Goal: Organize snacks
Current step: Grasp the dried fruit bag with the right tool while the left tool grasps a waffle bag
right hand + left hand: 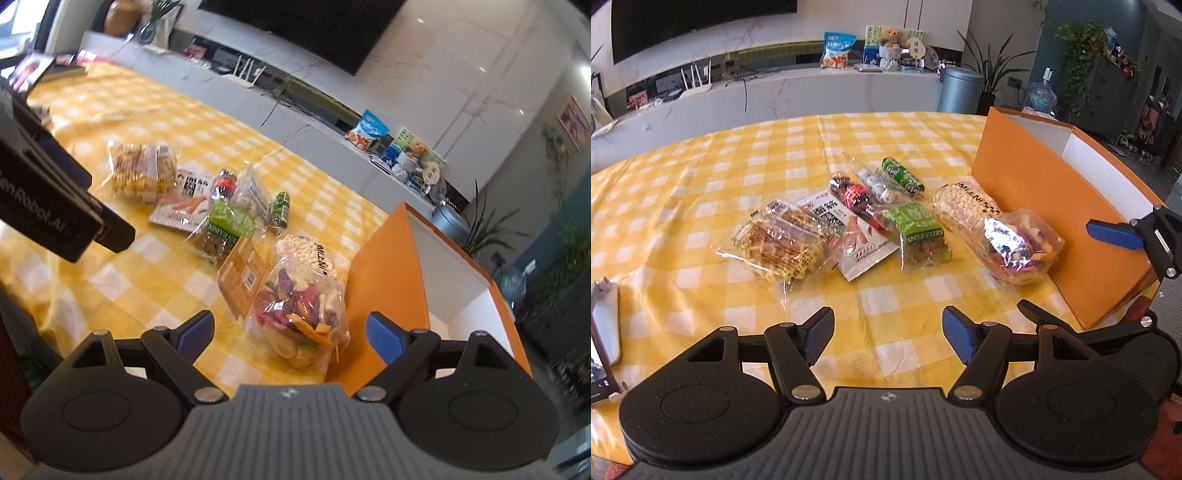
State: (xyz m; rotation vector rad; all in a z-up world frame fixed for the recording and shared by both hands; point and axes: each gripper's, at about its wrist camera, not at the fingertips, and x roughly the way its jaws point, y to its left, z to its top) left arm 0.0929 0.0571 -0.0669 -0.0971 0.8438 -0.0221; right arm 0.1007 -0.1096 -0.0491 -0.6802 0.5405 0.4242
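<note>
1. The snacks lie in a loose row on the desk, which wears a yellow checked cloth. From the far side toward the box: a waffle pack, a white pouch partly under it, a small dark bottle, a clear packet, a green roll, a green raisin pack, a bag of white puffs and a bag of mixed chips.
2. The bag of mixed chips rests against the wall of the orange box, which stands open at the desk's edge. The bag of white puffs lies just behind it.
3. Of the box's inside only white walls show; no snack can be seen in it. By my reading the sorting has hardly begun: every visible pack is out on the cloth.
4. The right hand-held gripper has its jaws spread wide and holds nothing. The bag of mixed chips sits between and just ahead of its fingers, so I judge this pack to be the one in hand.
5. The left hand-held gripper is likewise spread and empty, low over bare cloth, short of the row.
6. Left to do, it seems: all eight packs into the box.
7. Beyond the desk, a long white counter carries a blue bag and a teddy bear.
</note>
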